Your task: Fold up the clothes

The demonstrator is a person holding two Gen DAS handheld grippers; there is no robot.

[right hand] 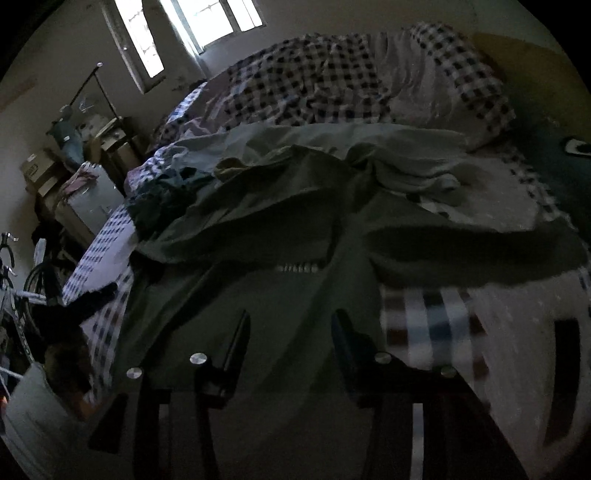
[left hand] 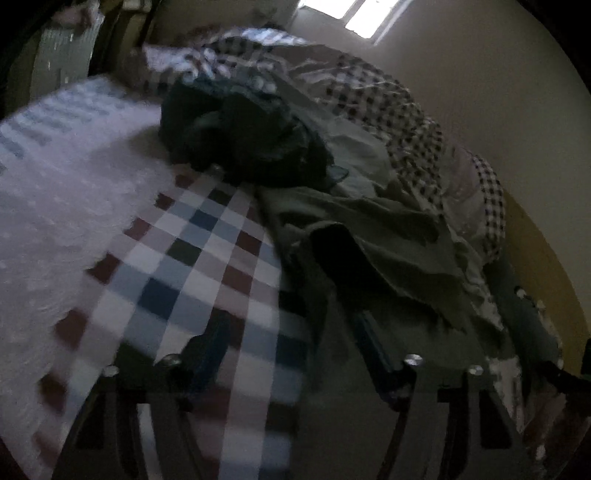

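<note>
An olive-green garment (right hand: 277,221) lies spread and rumpled across the bed; it also shows on the right of the left wrist view (left hand: 388,236). My right gripper (right hand: 291,332) hovers over its near part, open, with cloth beneath the fingers but nothing pinched. My left gripper (left hand: 291,332) is open above the garment's edge, where it meets the checked sheet (left hand: 192,251). A heap of dark clothes (left hand: 240,133) sits behind, also in the right wrist view (right hand: 162,203). A pale garment (right hand: 388,155) lies beyond the olive one.
A crumpled checked blanket (right hand: 314,81) fills the far side of the bed by the wall. A white textured cover (left hand: 55,206) lies to the left. Boxes (right hand: 40,173) and a bicycle (right hand: 22,288) stand beside the bed under a bright window (right hand: 214,18).
</note>
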